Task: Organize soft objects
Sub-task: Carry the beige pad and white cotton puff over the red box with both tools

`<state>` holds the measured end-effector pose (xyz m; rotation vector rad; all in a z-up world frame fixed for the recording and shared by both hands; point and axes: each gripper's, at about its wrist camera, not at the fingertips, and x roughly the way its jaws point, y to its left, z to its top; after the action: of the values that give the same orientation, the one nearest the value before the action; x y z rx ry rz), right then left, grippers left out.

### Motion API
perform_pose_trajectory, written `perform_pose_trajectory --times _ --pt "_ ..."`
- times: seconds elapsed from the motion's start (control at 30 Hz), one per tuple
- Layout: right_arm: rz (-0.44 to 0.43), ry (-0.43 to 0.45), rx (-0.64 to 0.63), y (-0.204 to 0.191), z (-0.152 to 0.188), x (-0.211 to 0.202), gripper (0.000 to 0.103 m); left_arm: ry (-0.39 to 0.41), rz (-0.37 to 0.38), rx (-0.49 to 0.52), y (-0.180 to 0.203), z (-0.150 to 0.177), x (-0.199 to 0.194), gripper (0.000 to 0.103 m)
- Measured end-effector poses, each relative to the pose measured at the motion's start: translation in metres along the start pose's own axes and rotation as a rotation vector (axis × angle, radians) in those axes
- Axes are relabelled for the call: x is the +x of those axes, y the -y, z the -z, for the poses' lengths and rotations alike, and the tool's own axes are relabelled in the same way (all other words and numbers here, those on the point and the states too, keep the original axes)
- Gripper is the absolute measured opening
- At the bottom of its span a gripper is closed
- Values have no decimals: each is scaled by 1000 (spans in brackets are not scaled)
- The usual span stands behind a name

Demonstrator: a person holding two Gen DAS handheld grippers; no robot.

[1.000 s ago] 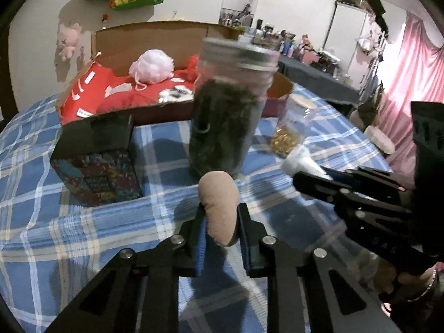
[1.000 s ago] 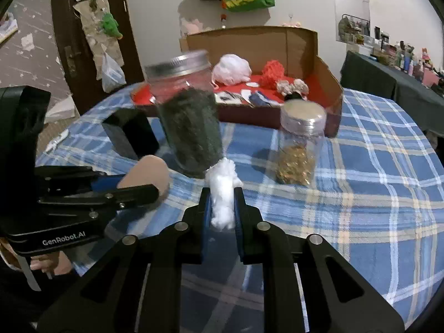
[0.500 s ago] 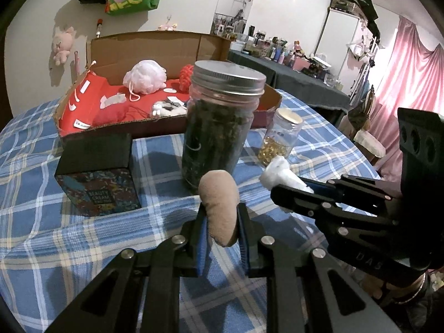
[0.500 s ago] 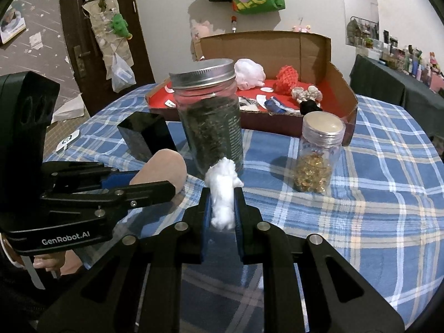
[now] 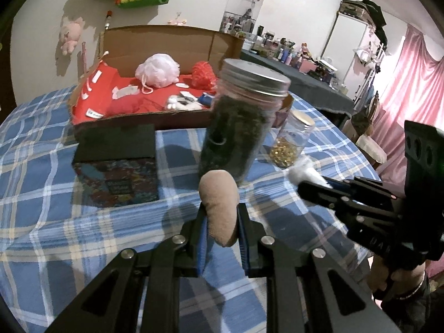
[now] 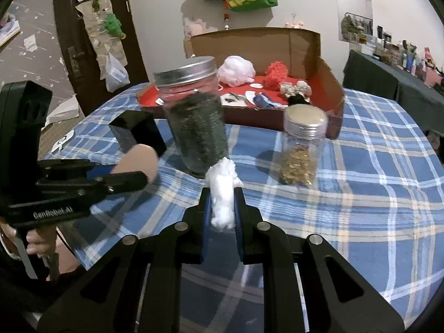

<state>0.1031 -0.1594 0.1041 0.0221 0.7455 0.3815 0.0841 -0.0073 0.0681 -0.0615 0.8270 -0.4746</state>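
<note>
My left gripper (image 5: 221, 216) is shut on a beige soft pad (image 5: 219, 205) that sticks up between its fingers; the same pad (image 6: 137, 161) shows at the left of the right wrist view. My right gripper (image 6: 222, 202) is shut on a white fluffy tuft (image 6: 222, 191), also seen at the right of the left wrist view as the tuft (image 5: 304, 170). Both hover over the blue plaid tablecloth (image 6: 360, 194). Behind stands an open cardboard box (image 6: 327, 83) with a red lining, holding a pale pink pouf (image 6: 236, 68), a red pouf (image 6: 276, 73) and small plush items.
A tall jar of dark leaves (image 6: 195, 116) with a metal lid stands just ahead of both grippers. A small jar with golden bits (image 6: 301, 147) is to its right, a black box (image 5: 118, 161) to its left. A person's hand (image 6: 36, 238) holds the left gripper.
The view from the left gripper has shifted slightly, with the tall jar and black box sitting a little further right in it. Both grips are unchanged.
</note>
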Motion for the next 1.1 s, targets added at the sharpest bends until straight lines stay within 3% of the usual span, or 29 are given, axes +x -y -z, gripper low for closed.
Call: perform_pose_trajectory --times 1.1 --pt "153 -42 112 73 6 -12 15 -12 -161 -183 -104 12 -31 20"
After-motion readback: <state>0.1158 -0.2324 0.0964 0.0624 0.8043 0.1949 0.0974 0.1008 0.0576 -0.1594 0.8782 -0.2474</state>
